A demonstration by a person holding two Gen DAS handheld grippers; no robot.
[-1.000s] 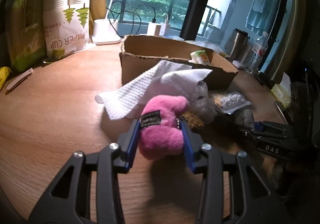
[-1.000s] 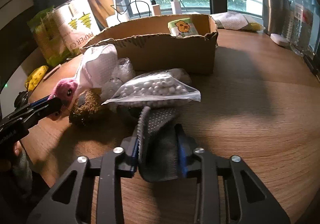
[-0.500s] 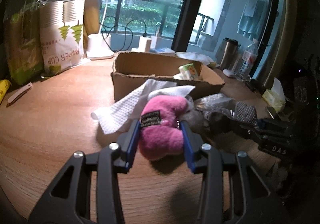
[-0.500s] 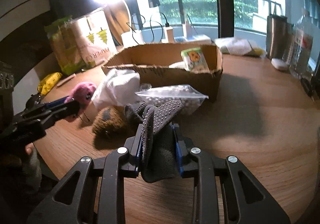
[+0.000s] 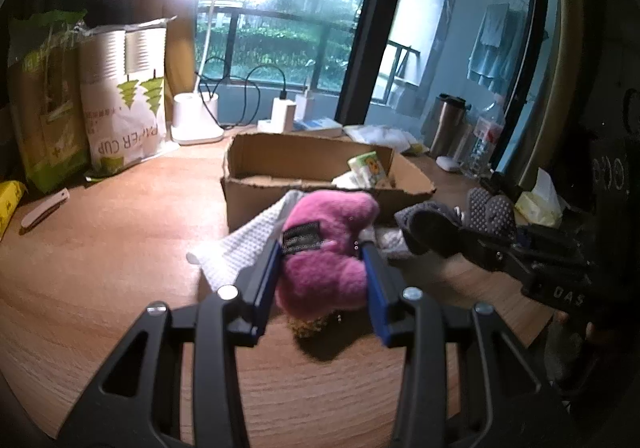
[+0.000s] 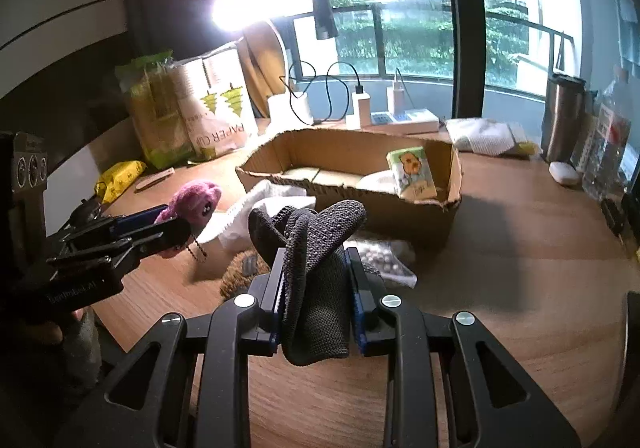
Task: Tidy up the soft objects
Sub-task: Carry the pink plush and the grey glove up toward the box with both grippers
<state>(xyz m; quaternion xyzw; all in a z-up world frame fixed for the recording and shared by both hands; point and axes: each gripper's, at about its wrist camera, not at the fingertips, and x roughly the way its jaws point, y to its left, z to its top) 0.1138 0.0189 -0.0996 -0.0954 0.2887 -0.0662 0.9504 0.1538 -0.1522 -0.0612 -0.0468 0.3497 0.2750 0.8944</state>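
My left gripper [image 5: 322, 248] is shut on a pink plush toy [image 5: 324, 244] and holds it above the wooden table, short of the open cardboard box [image 5: 304, 160]. My right gripper [image 6: 316, 260] is shut on a dark grey dotted glove [image 6: 316, 248], lifted in front of the same box [image 6: 416, 208]. Each gripper shows in the other's view: the right one with the glove [image 5: 472, 216], the left one with the plush [image 6: 192, 202]. A white cloth [image 6: 260, 208], a brown fuzzy object [image 6: 240, 272] and a bag of white beads [image 6: 380, 256] lie on the table below.
A tissue pack [image 6: 412, 172] stands inside the box. Paper cup bags [image 5: 124, 108], a lamp base [image 5: 196, 120] and chargers [image 6: 364, 108] stand at the back. A steel flask [image 6: 564, 116] and bottles are at the right. The table's front edge is near.
Both grippers have risen from the table with their loads: the plush and the glove now hang higher, level with the box rim. The pile stays on the table.
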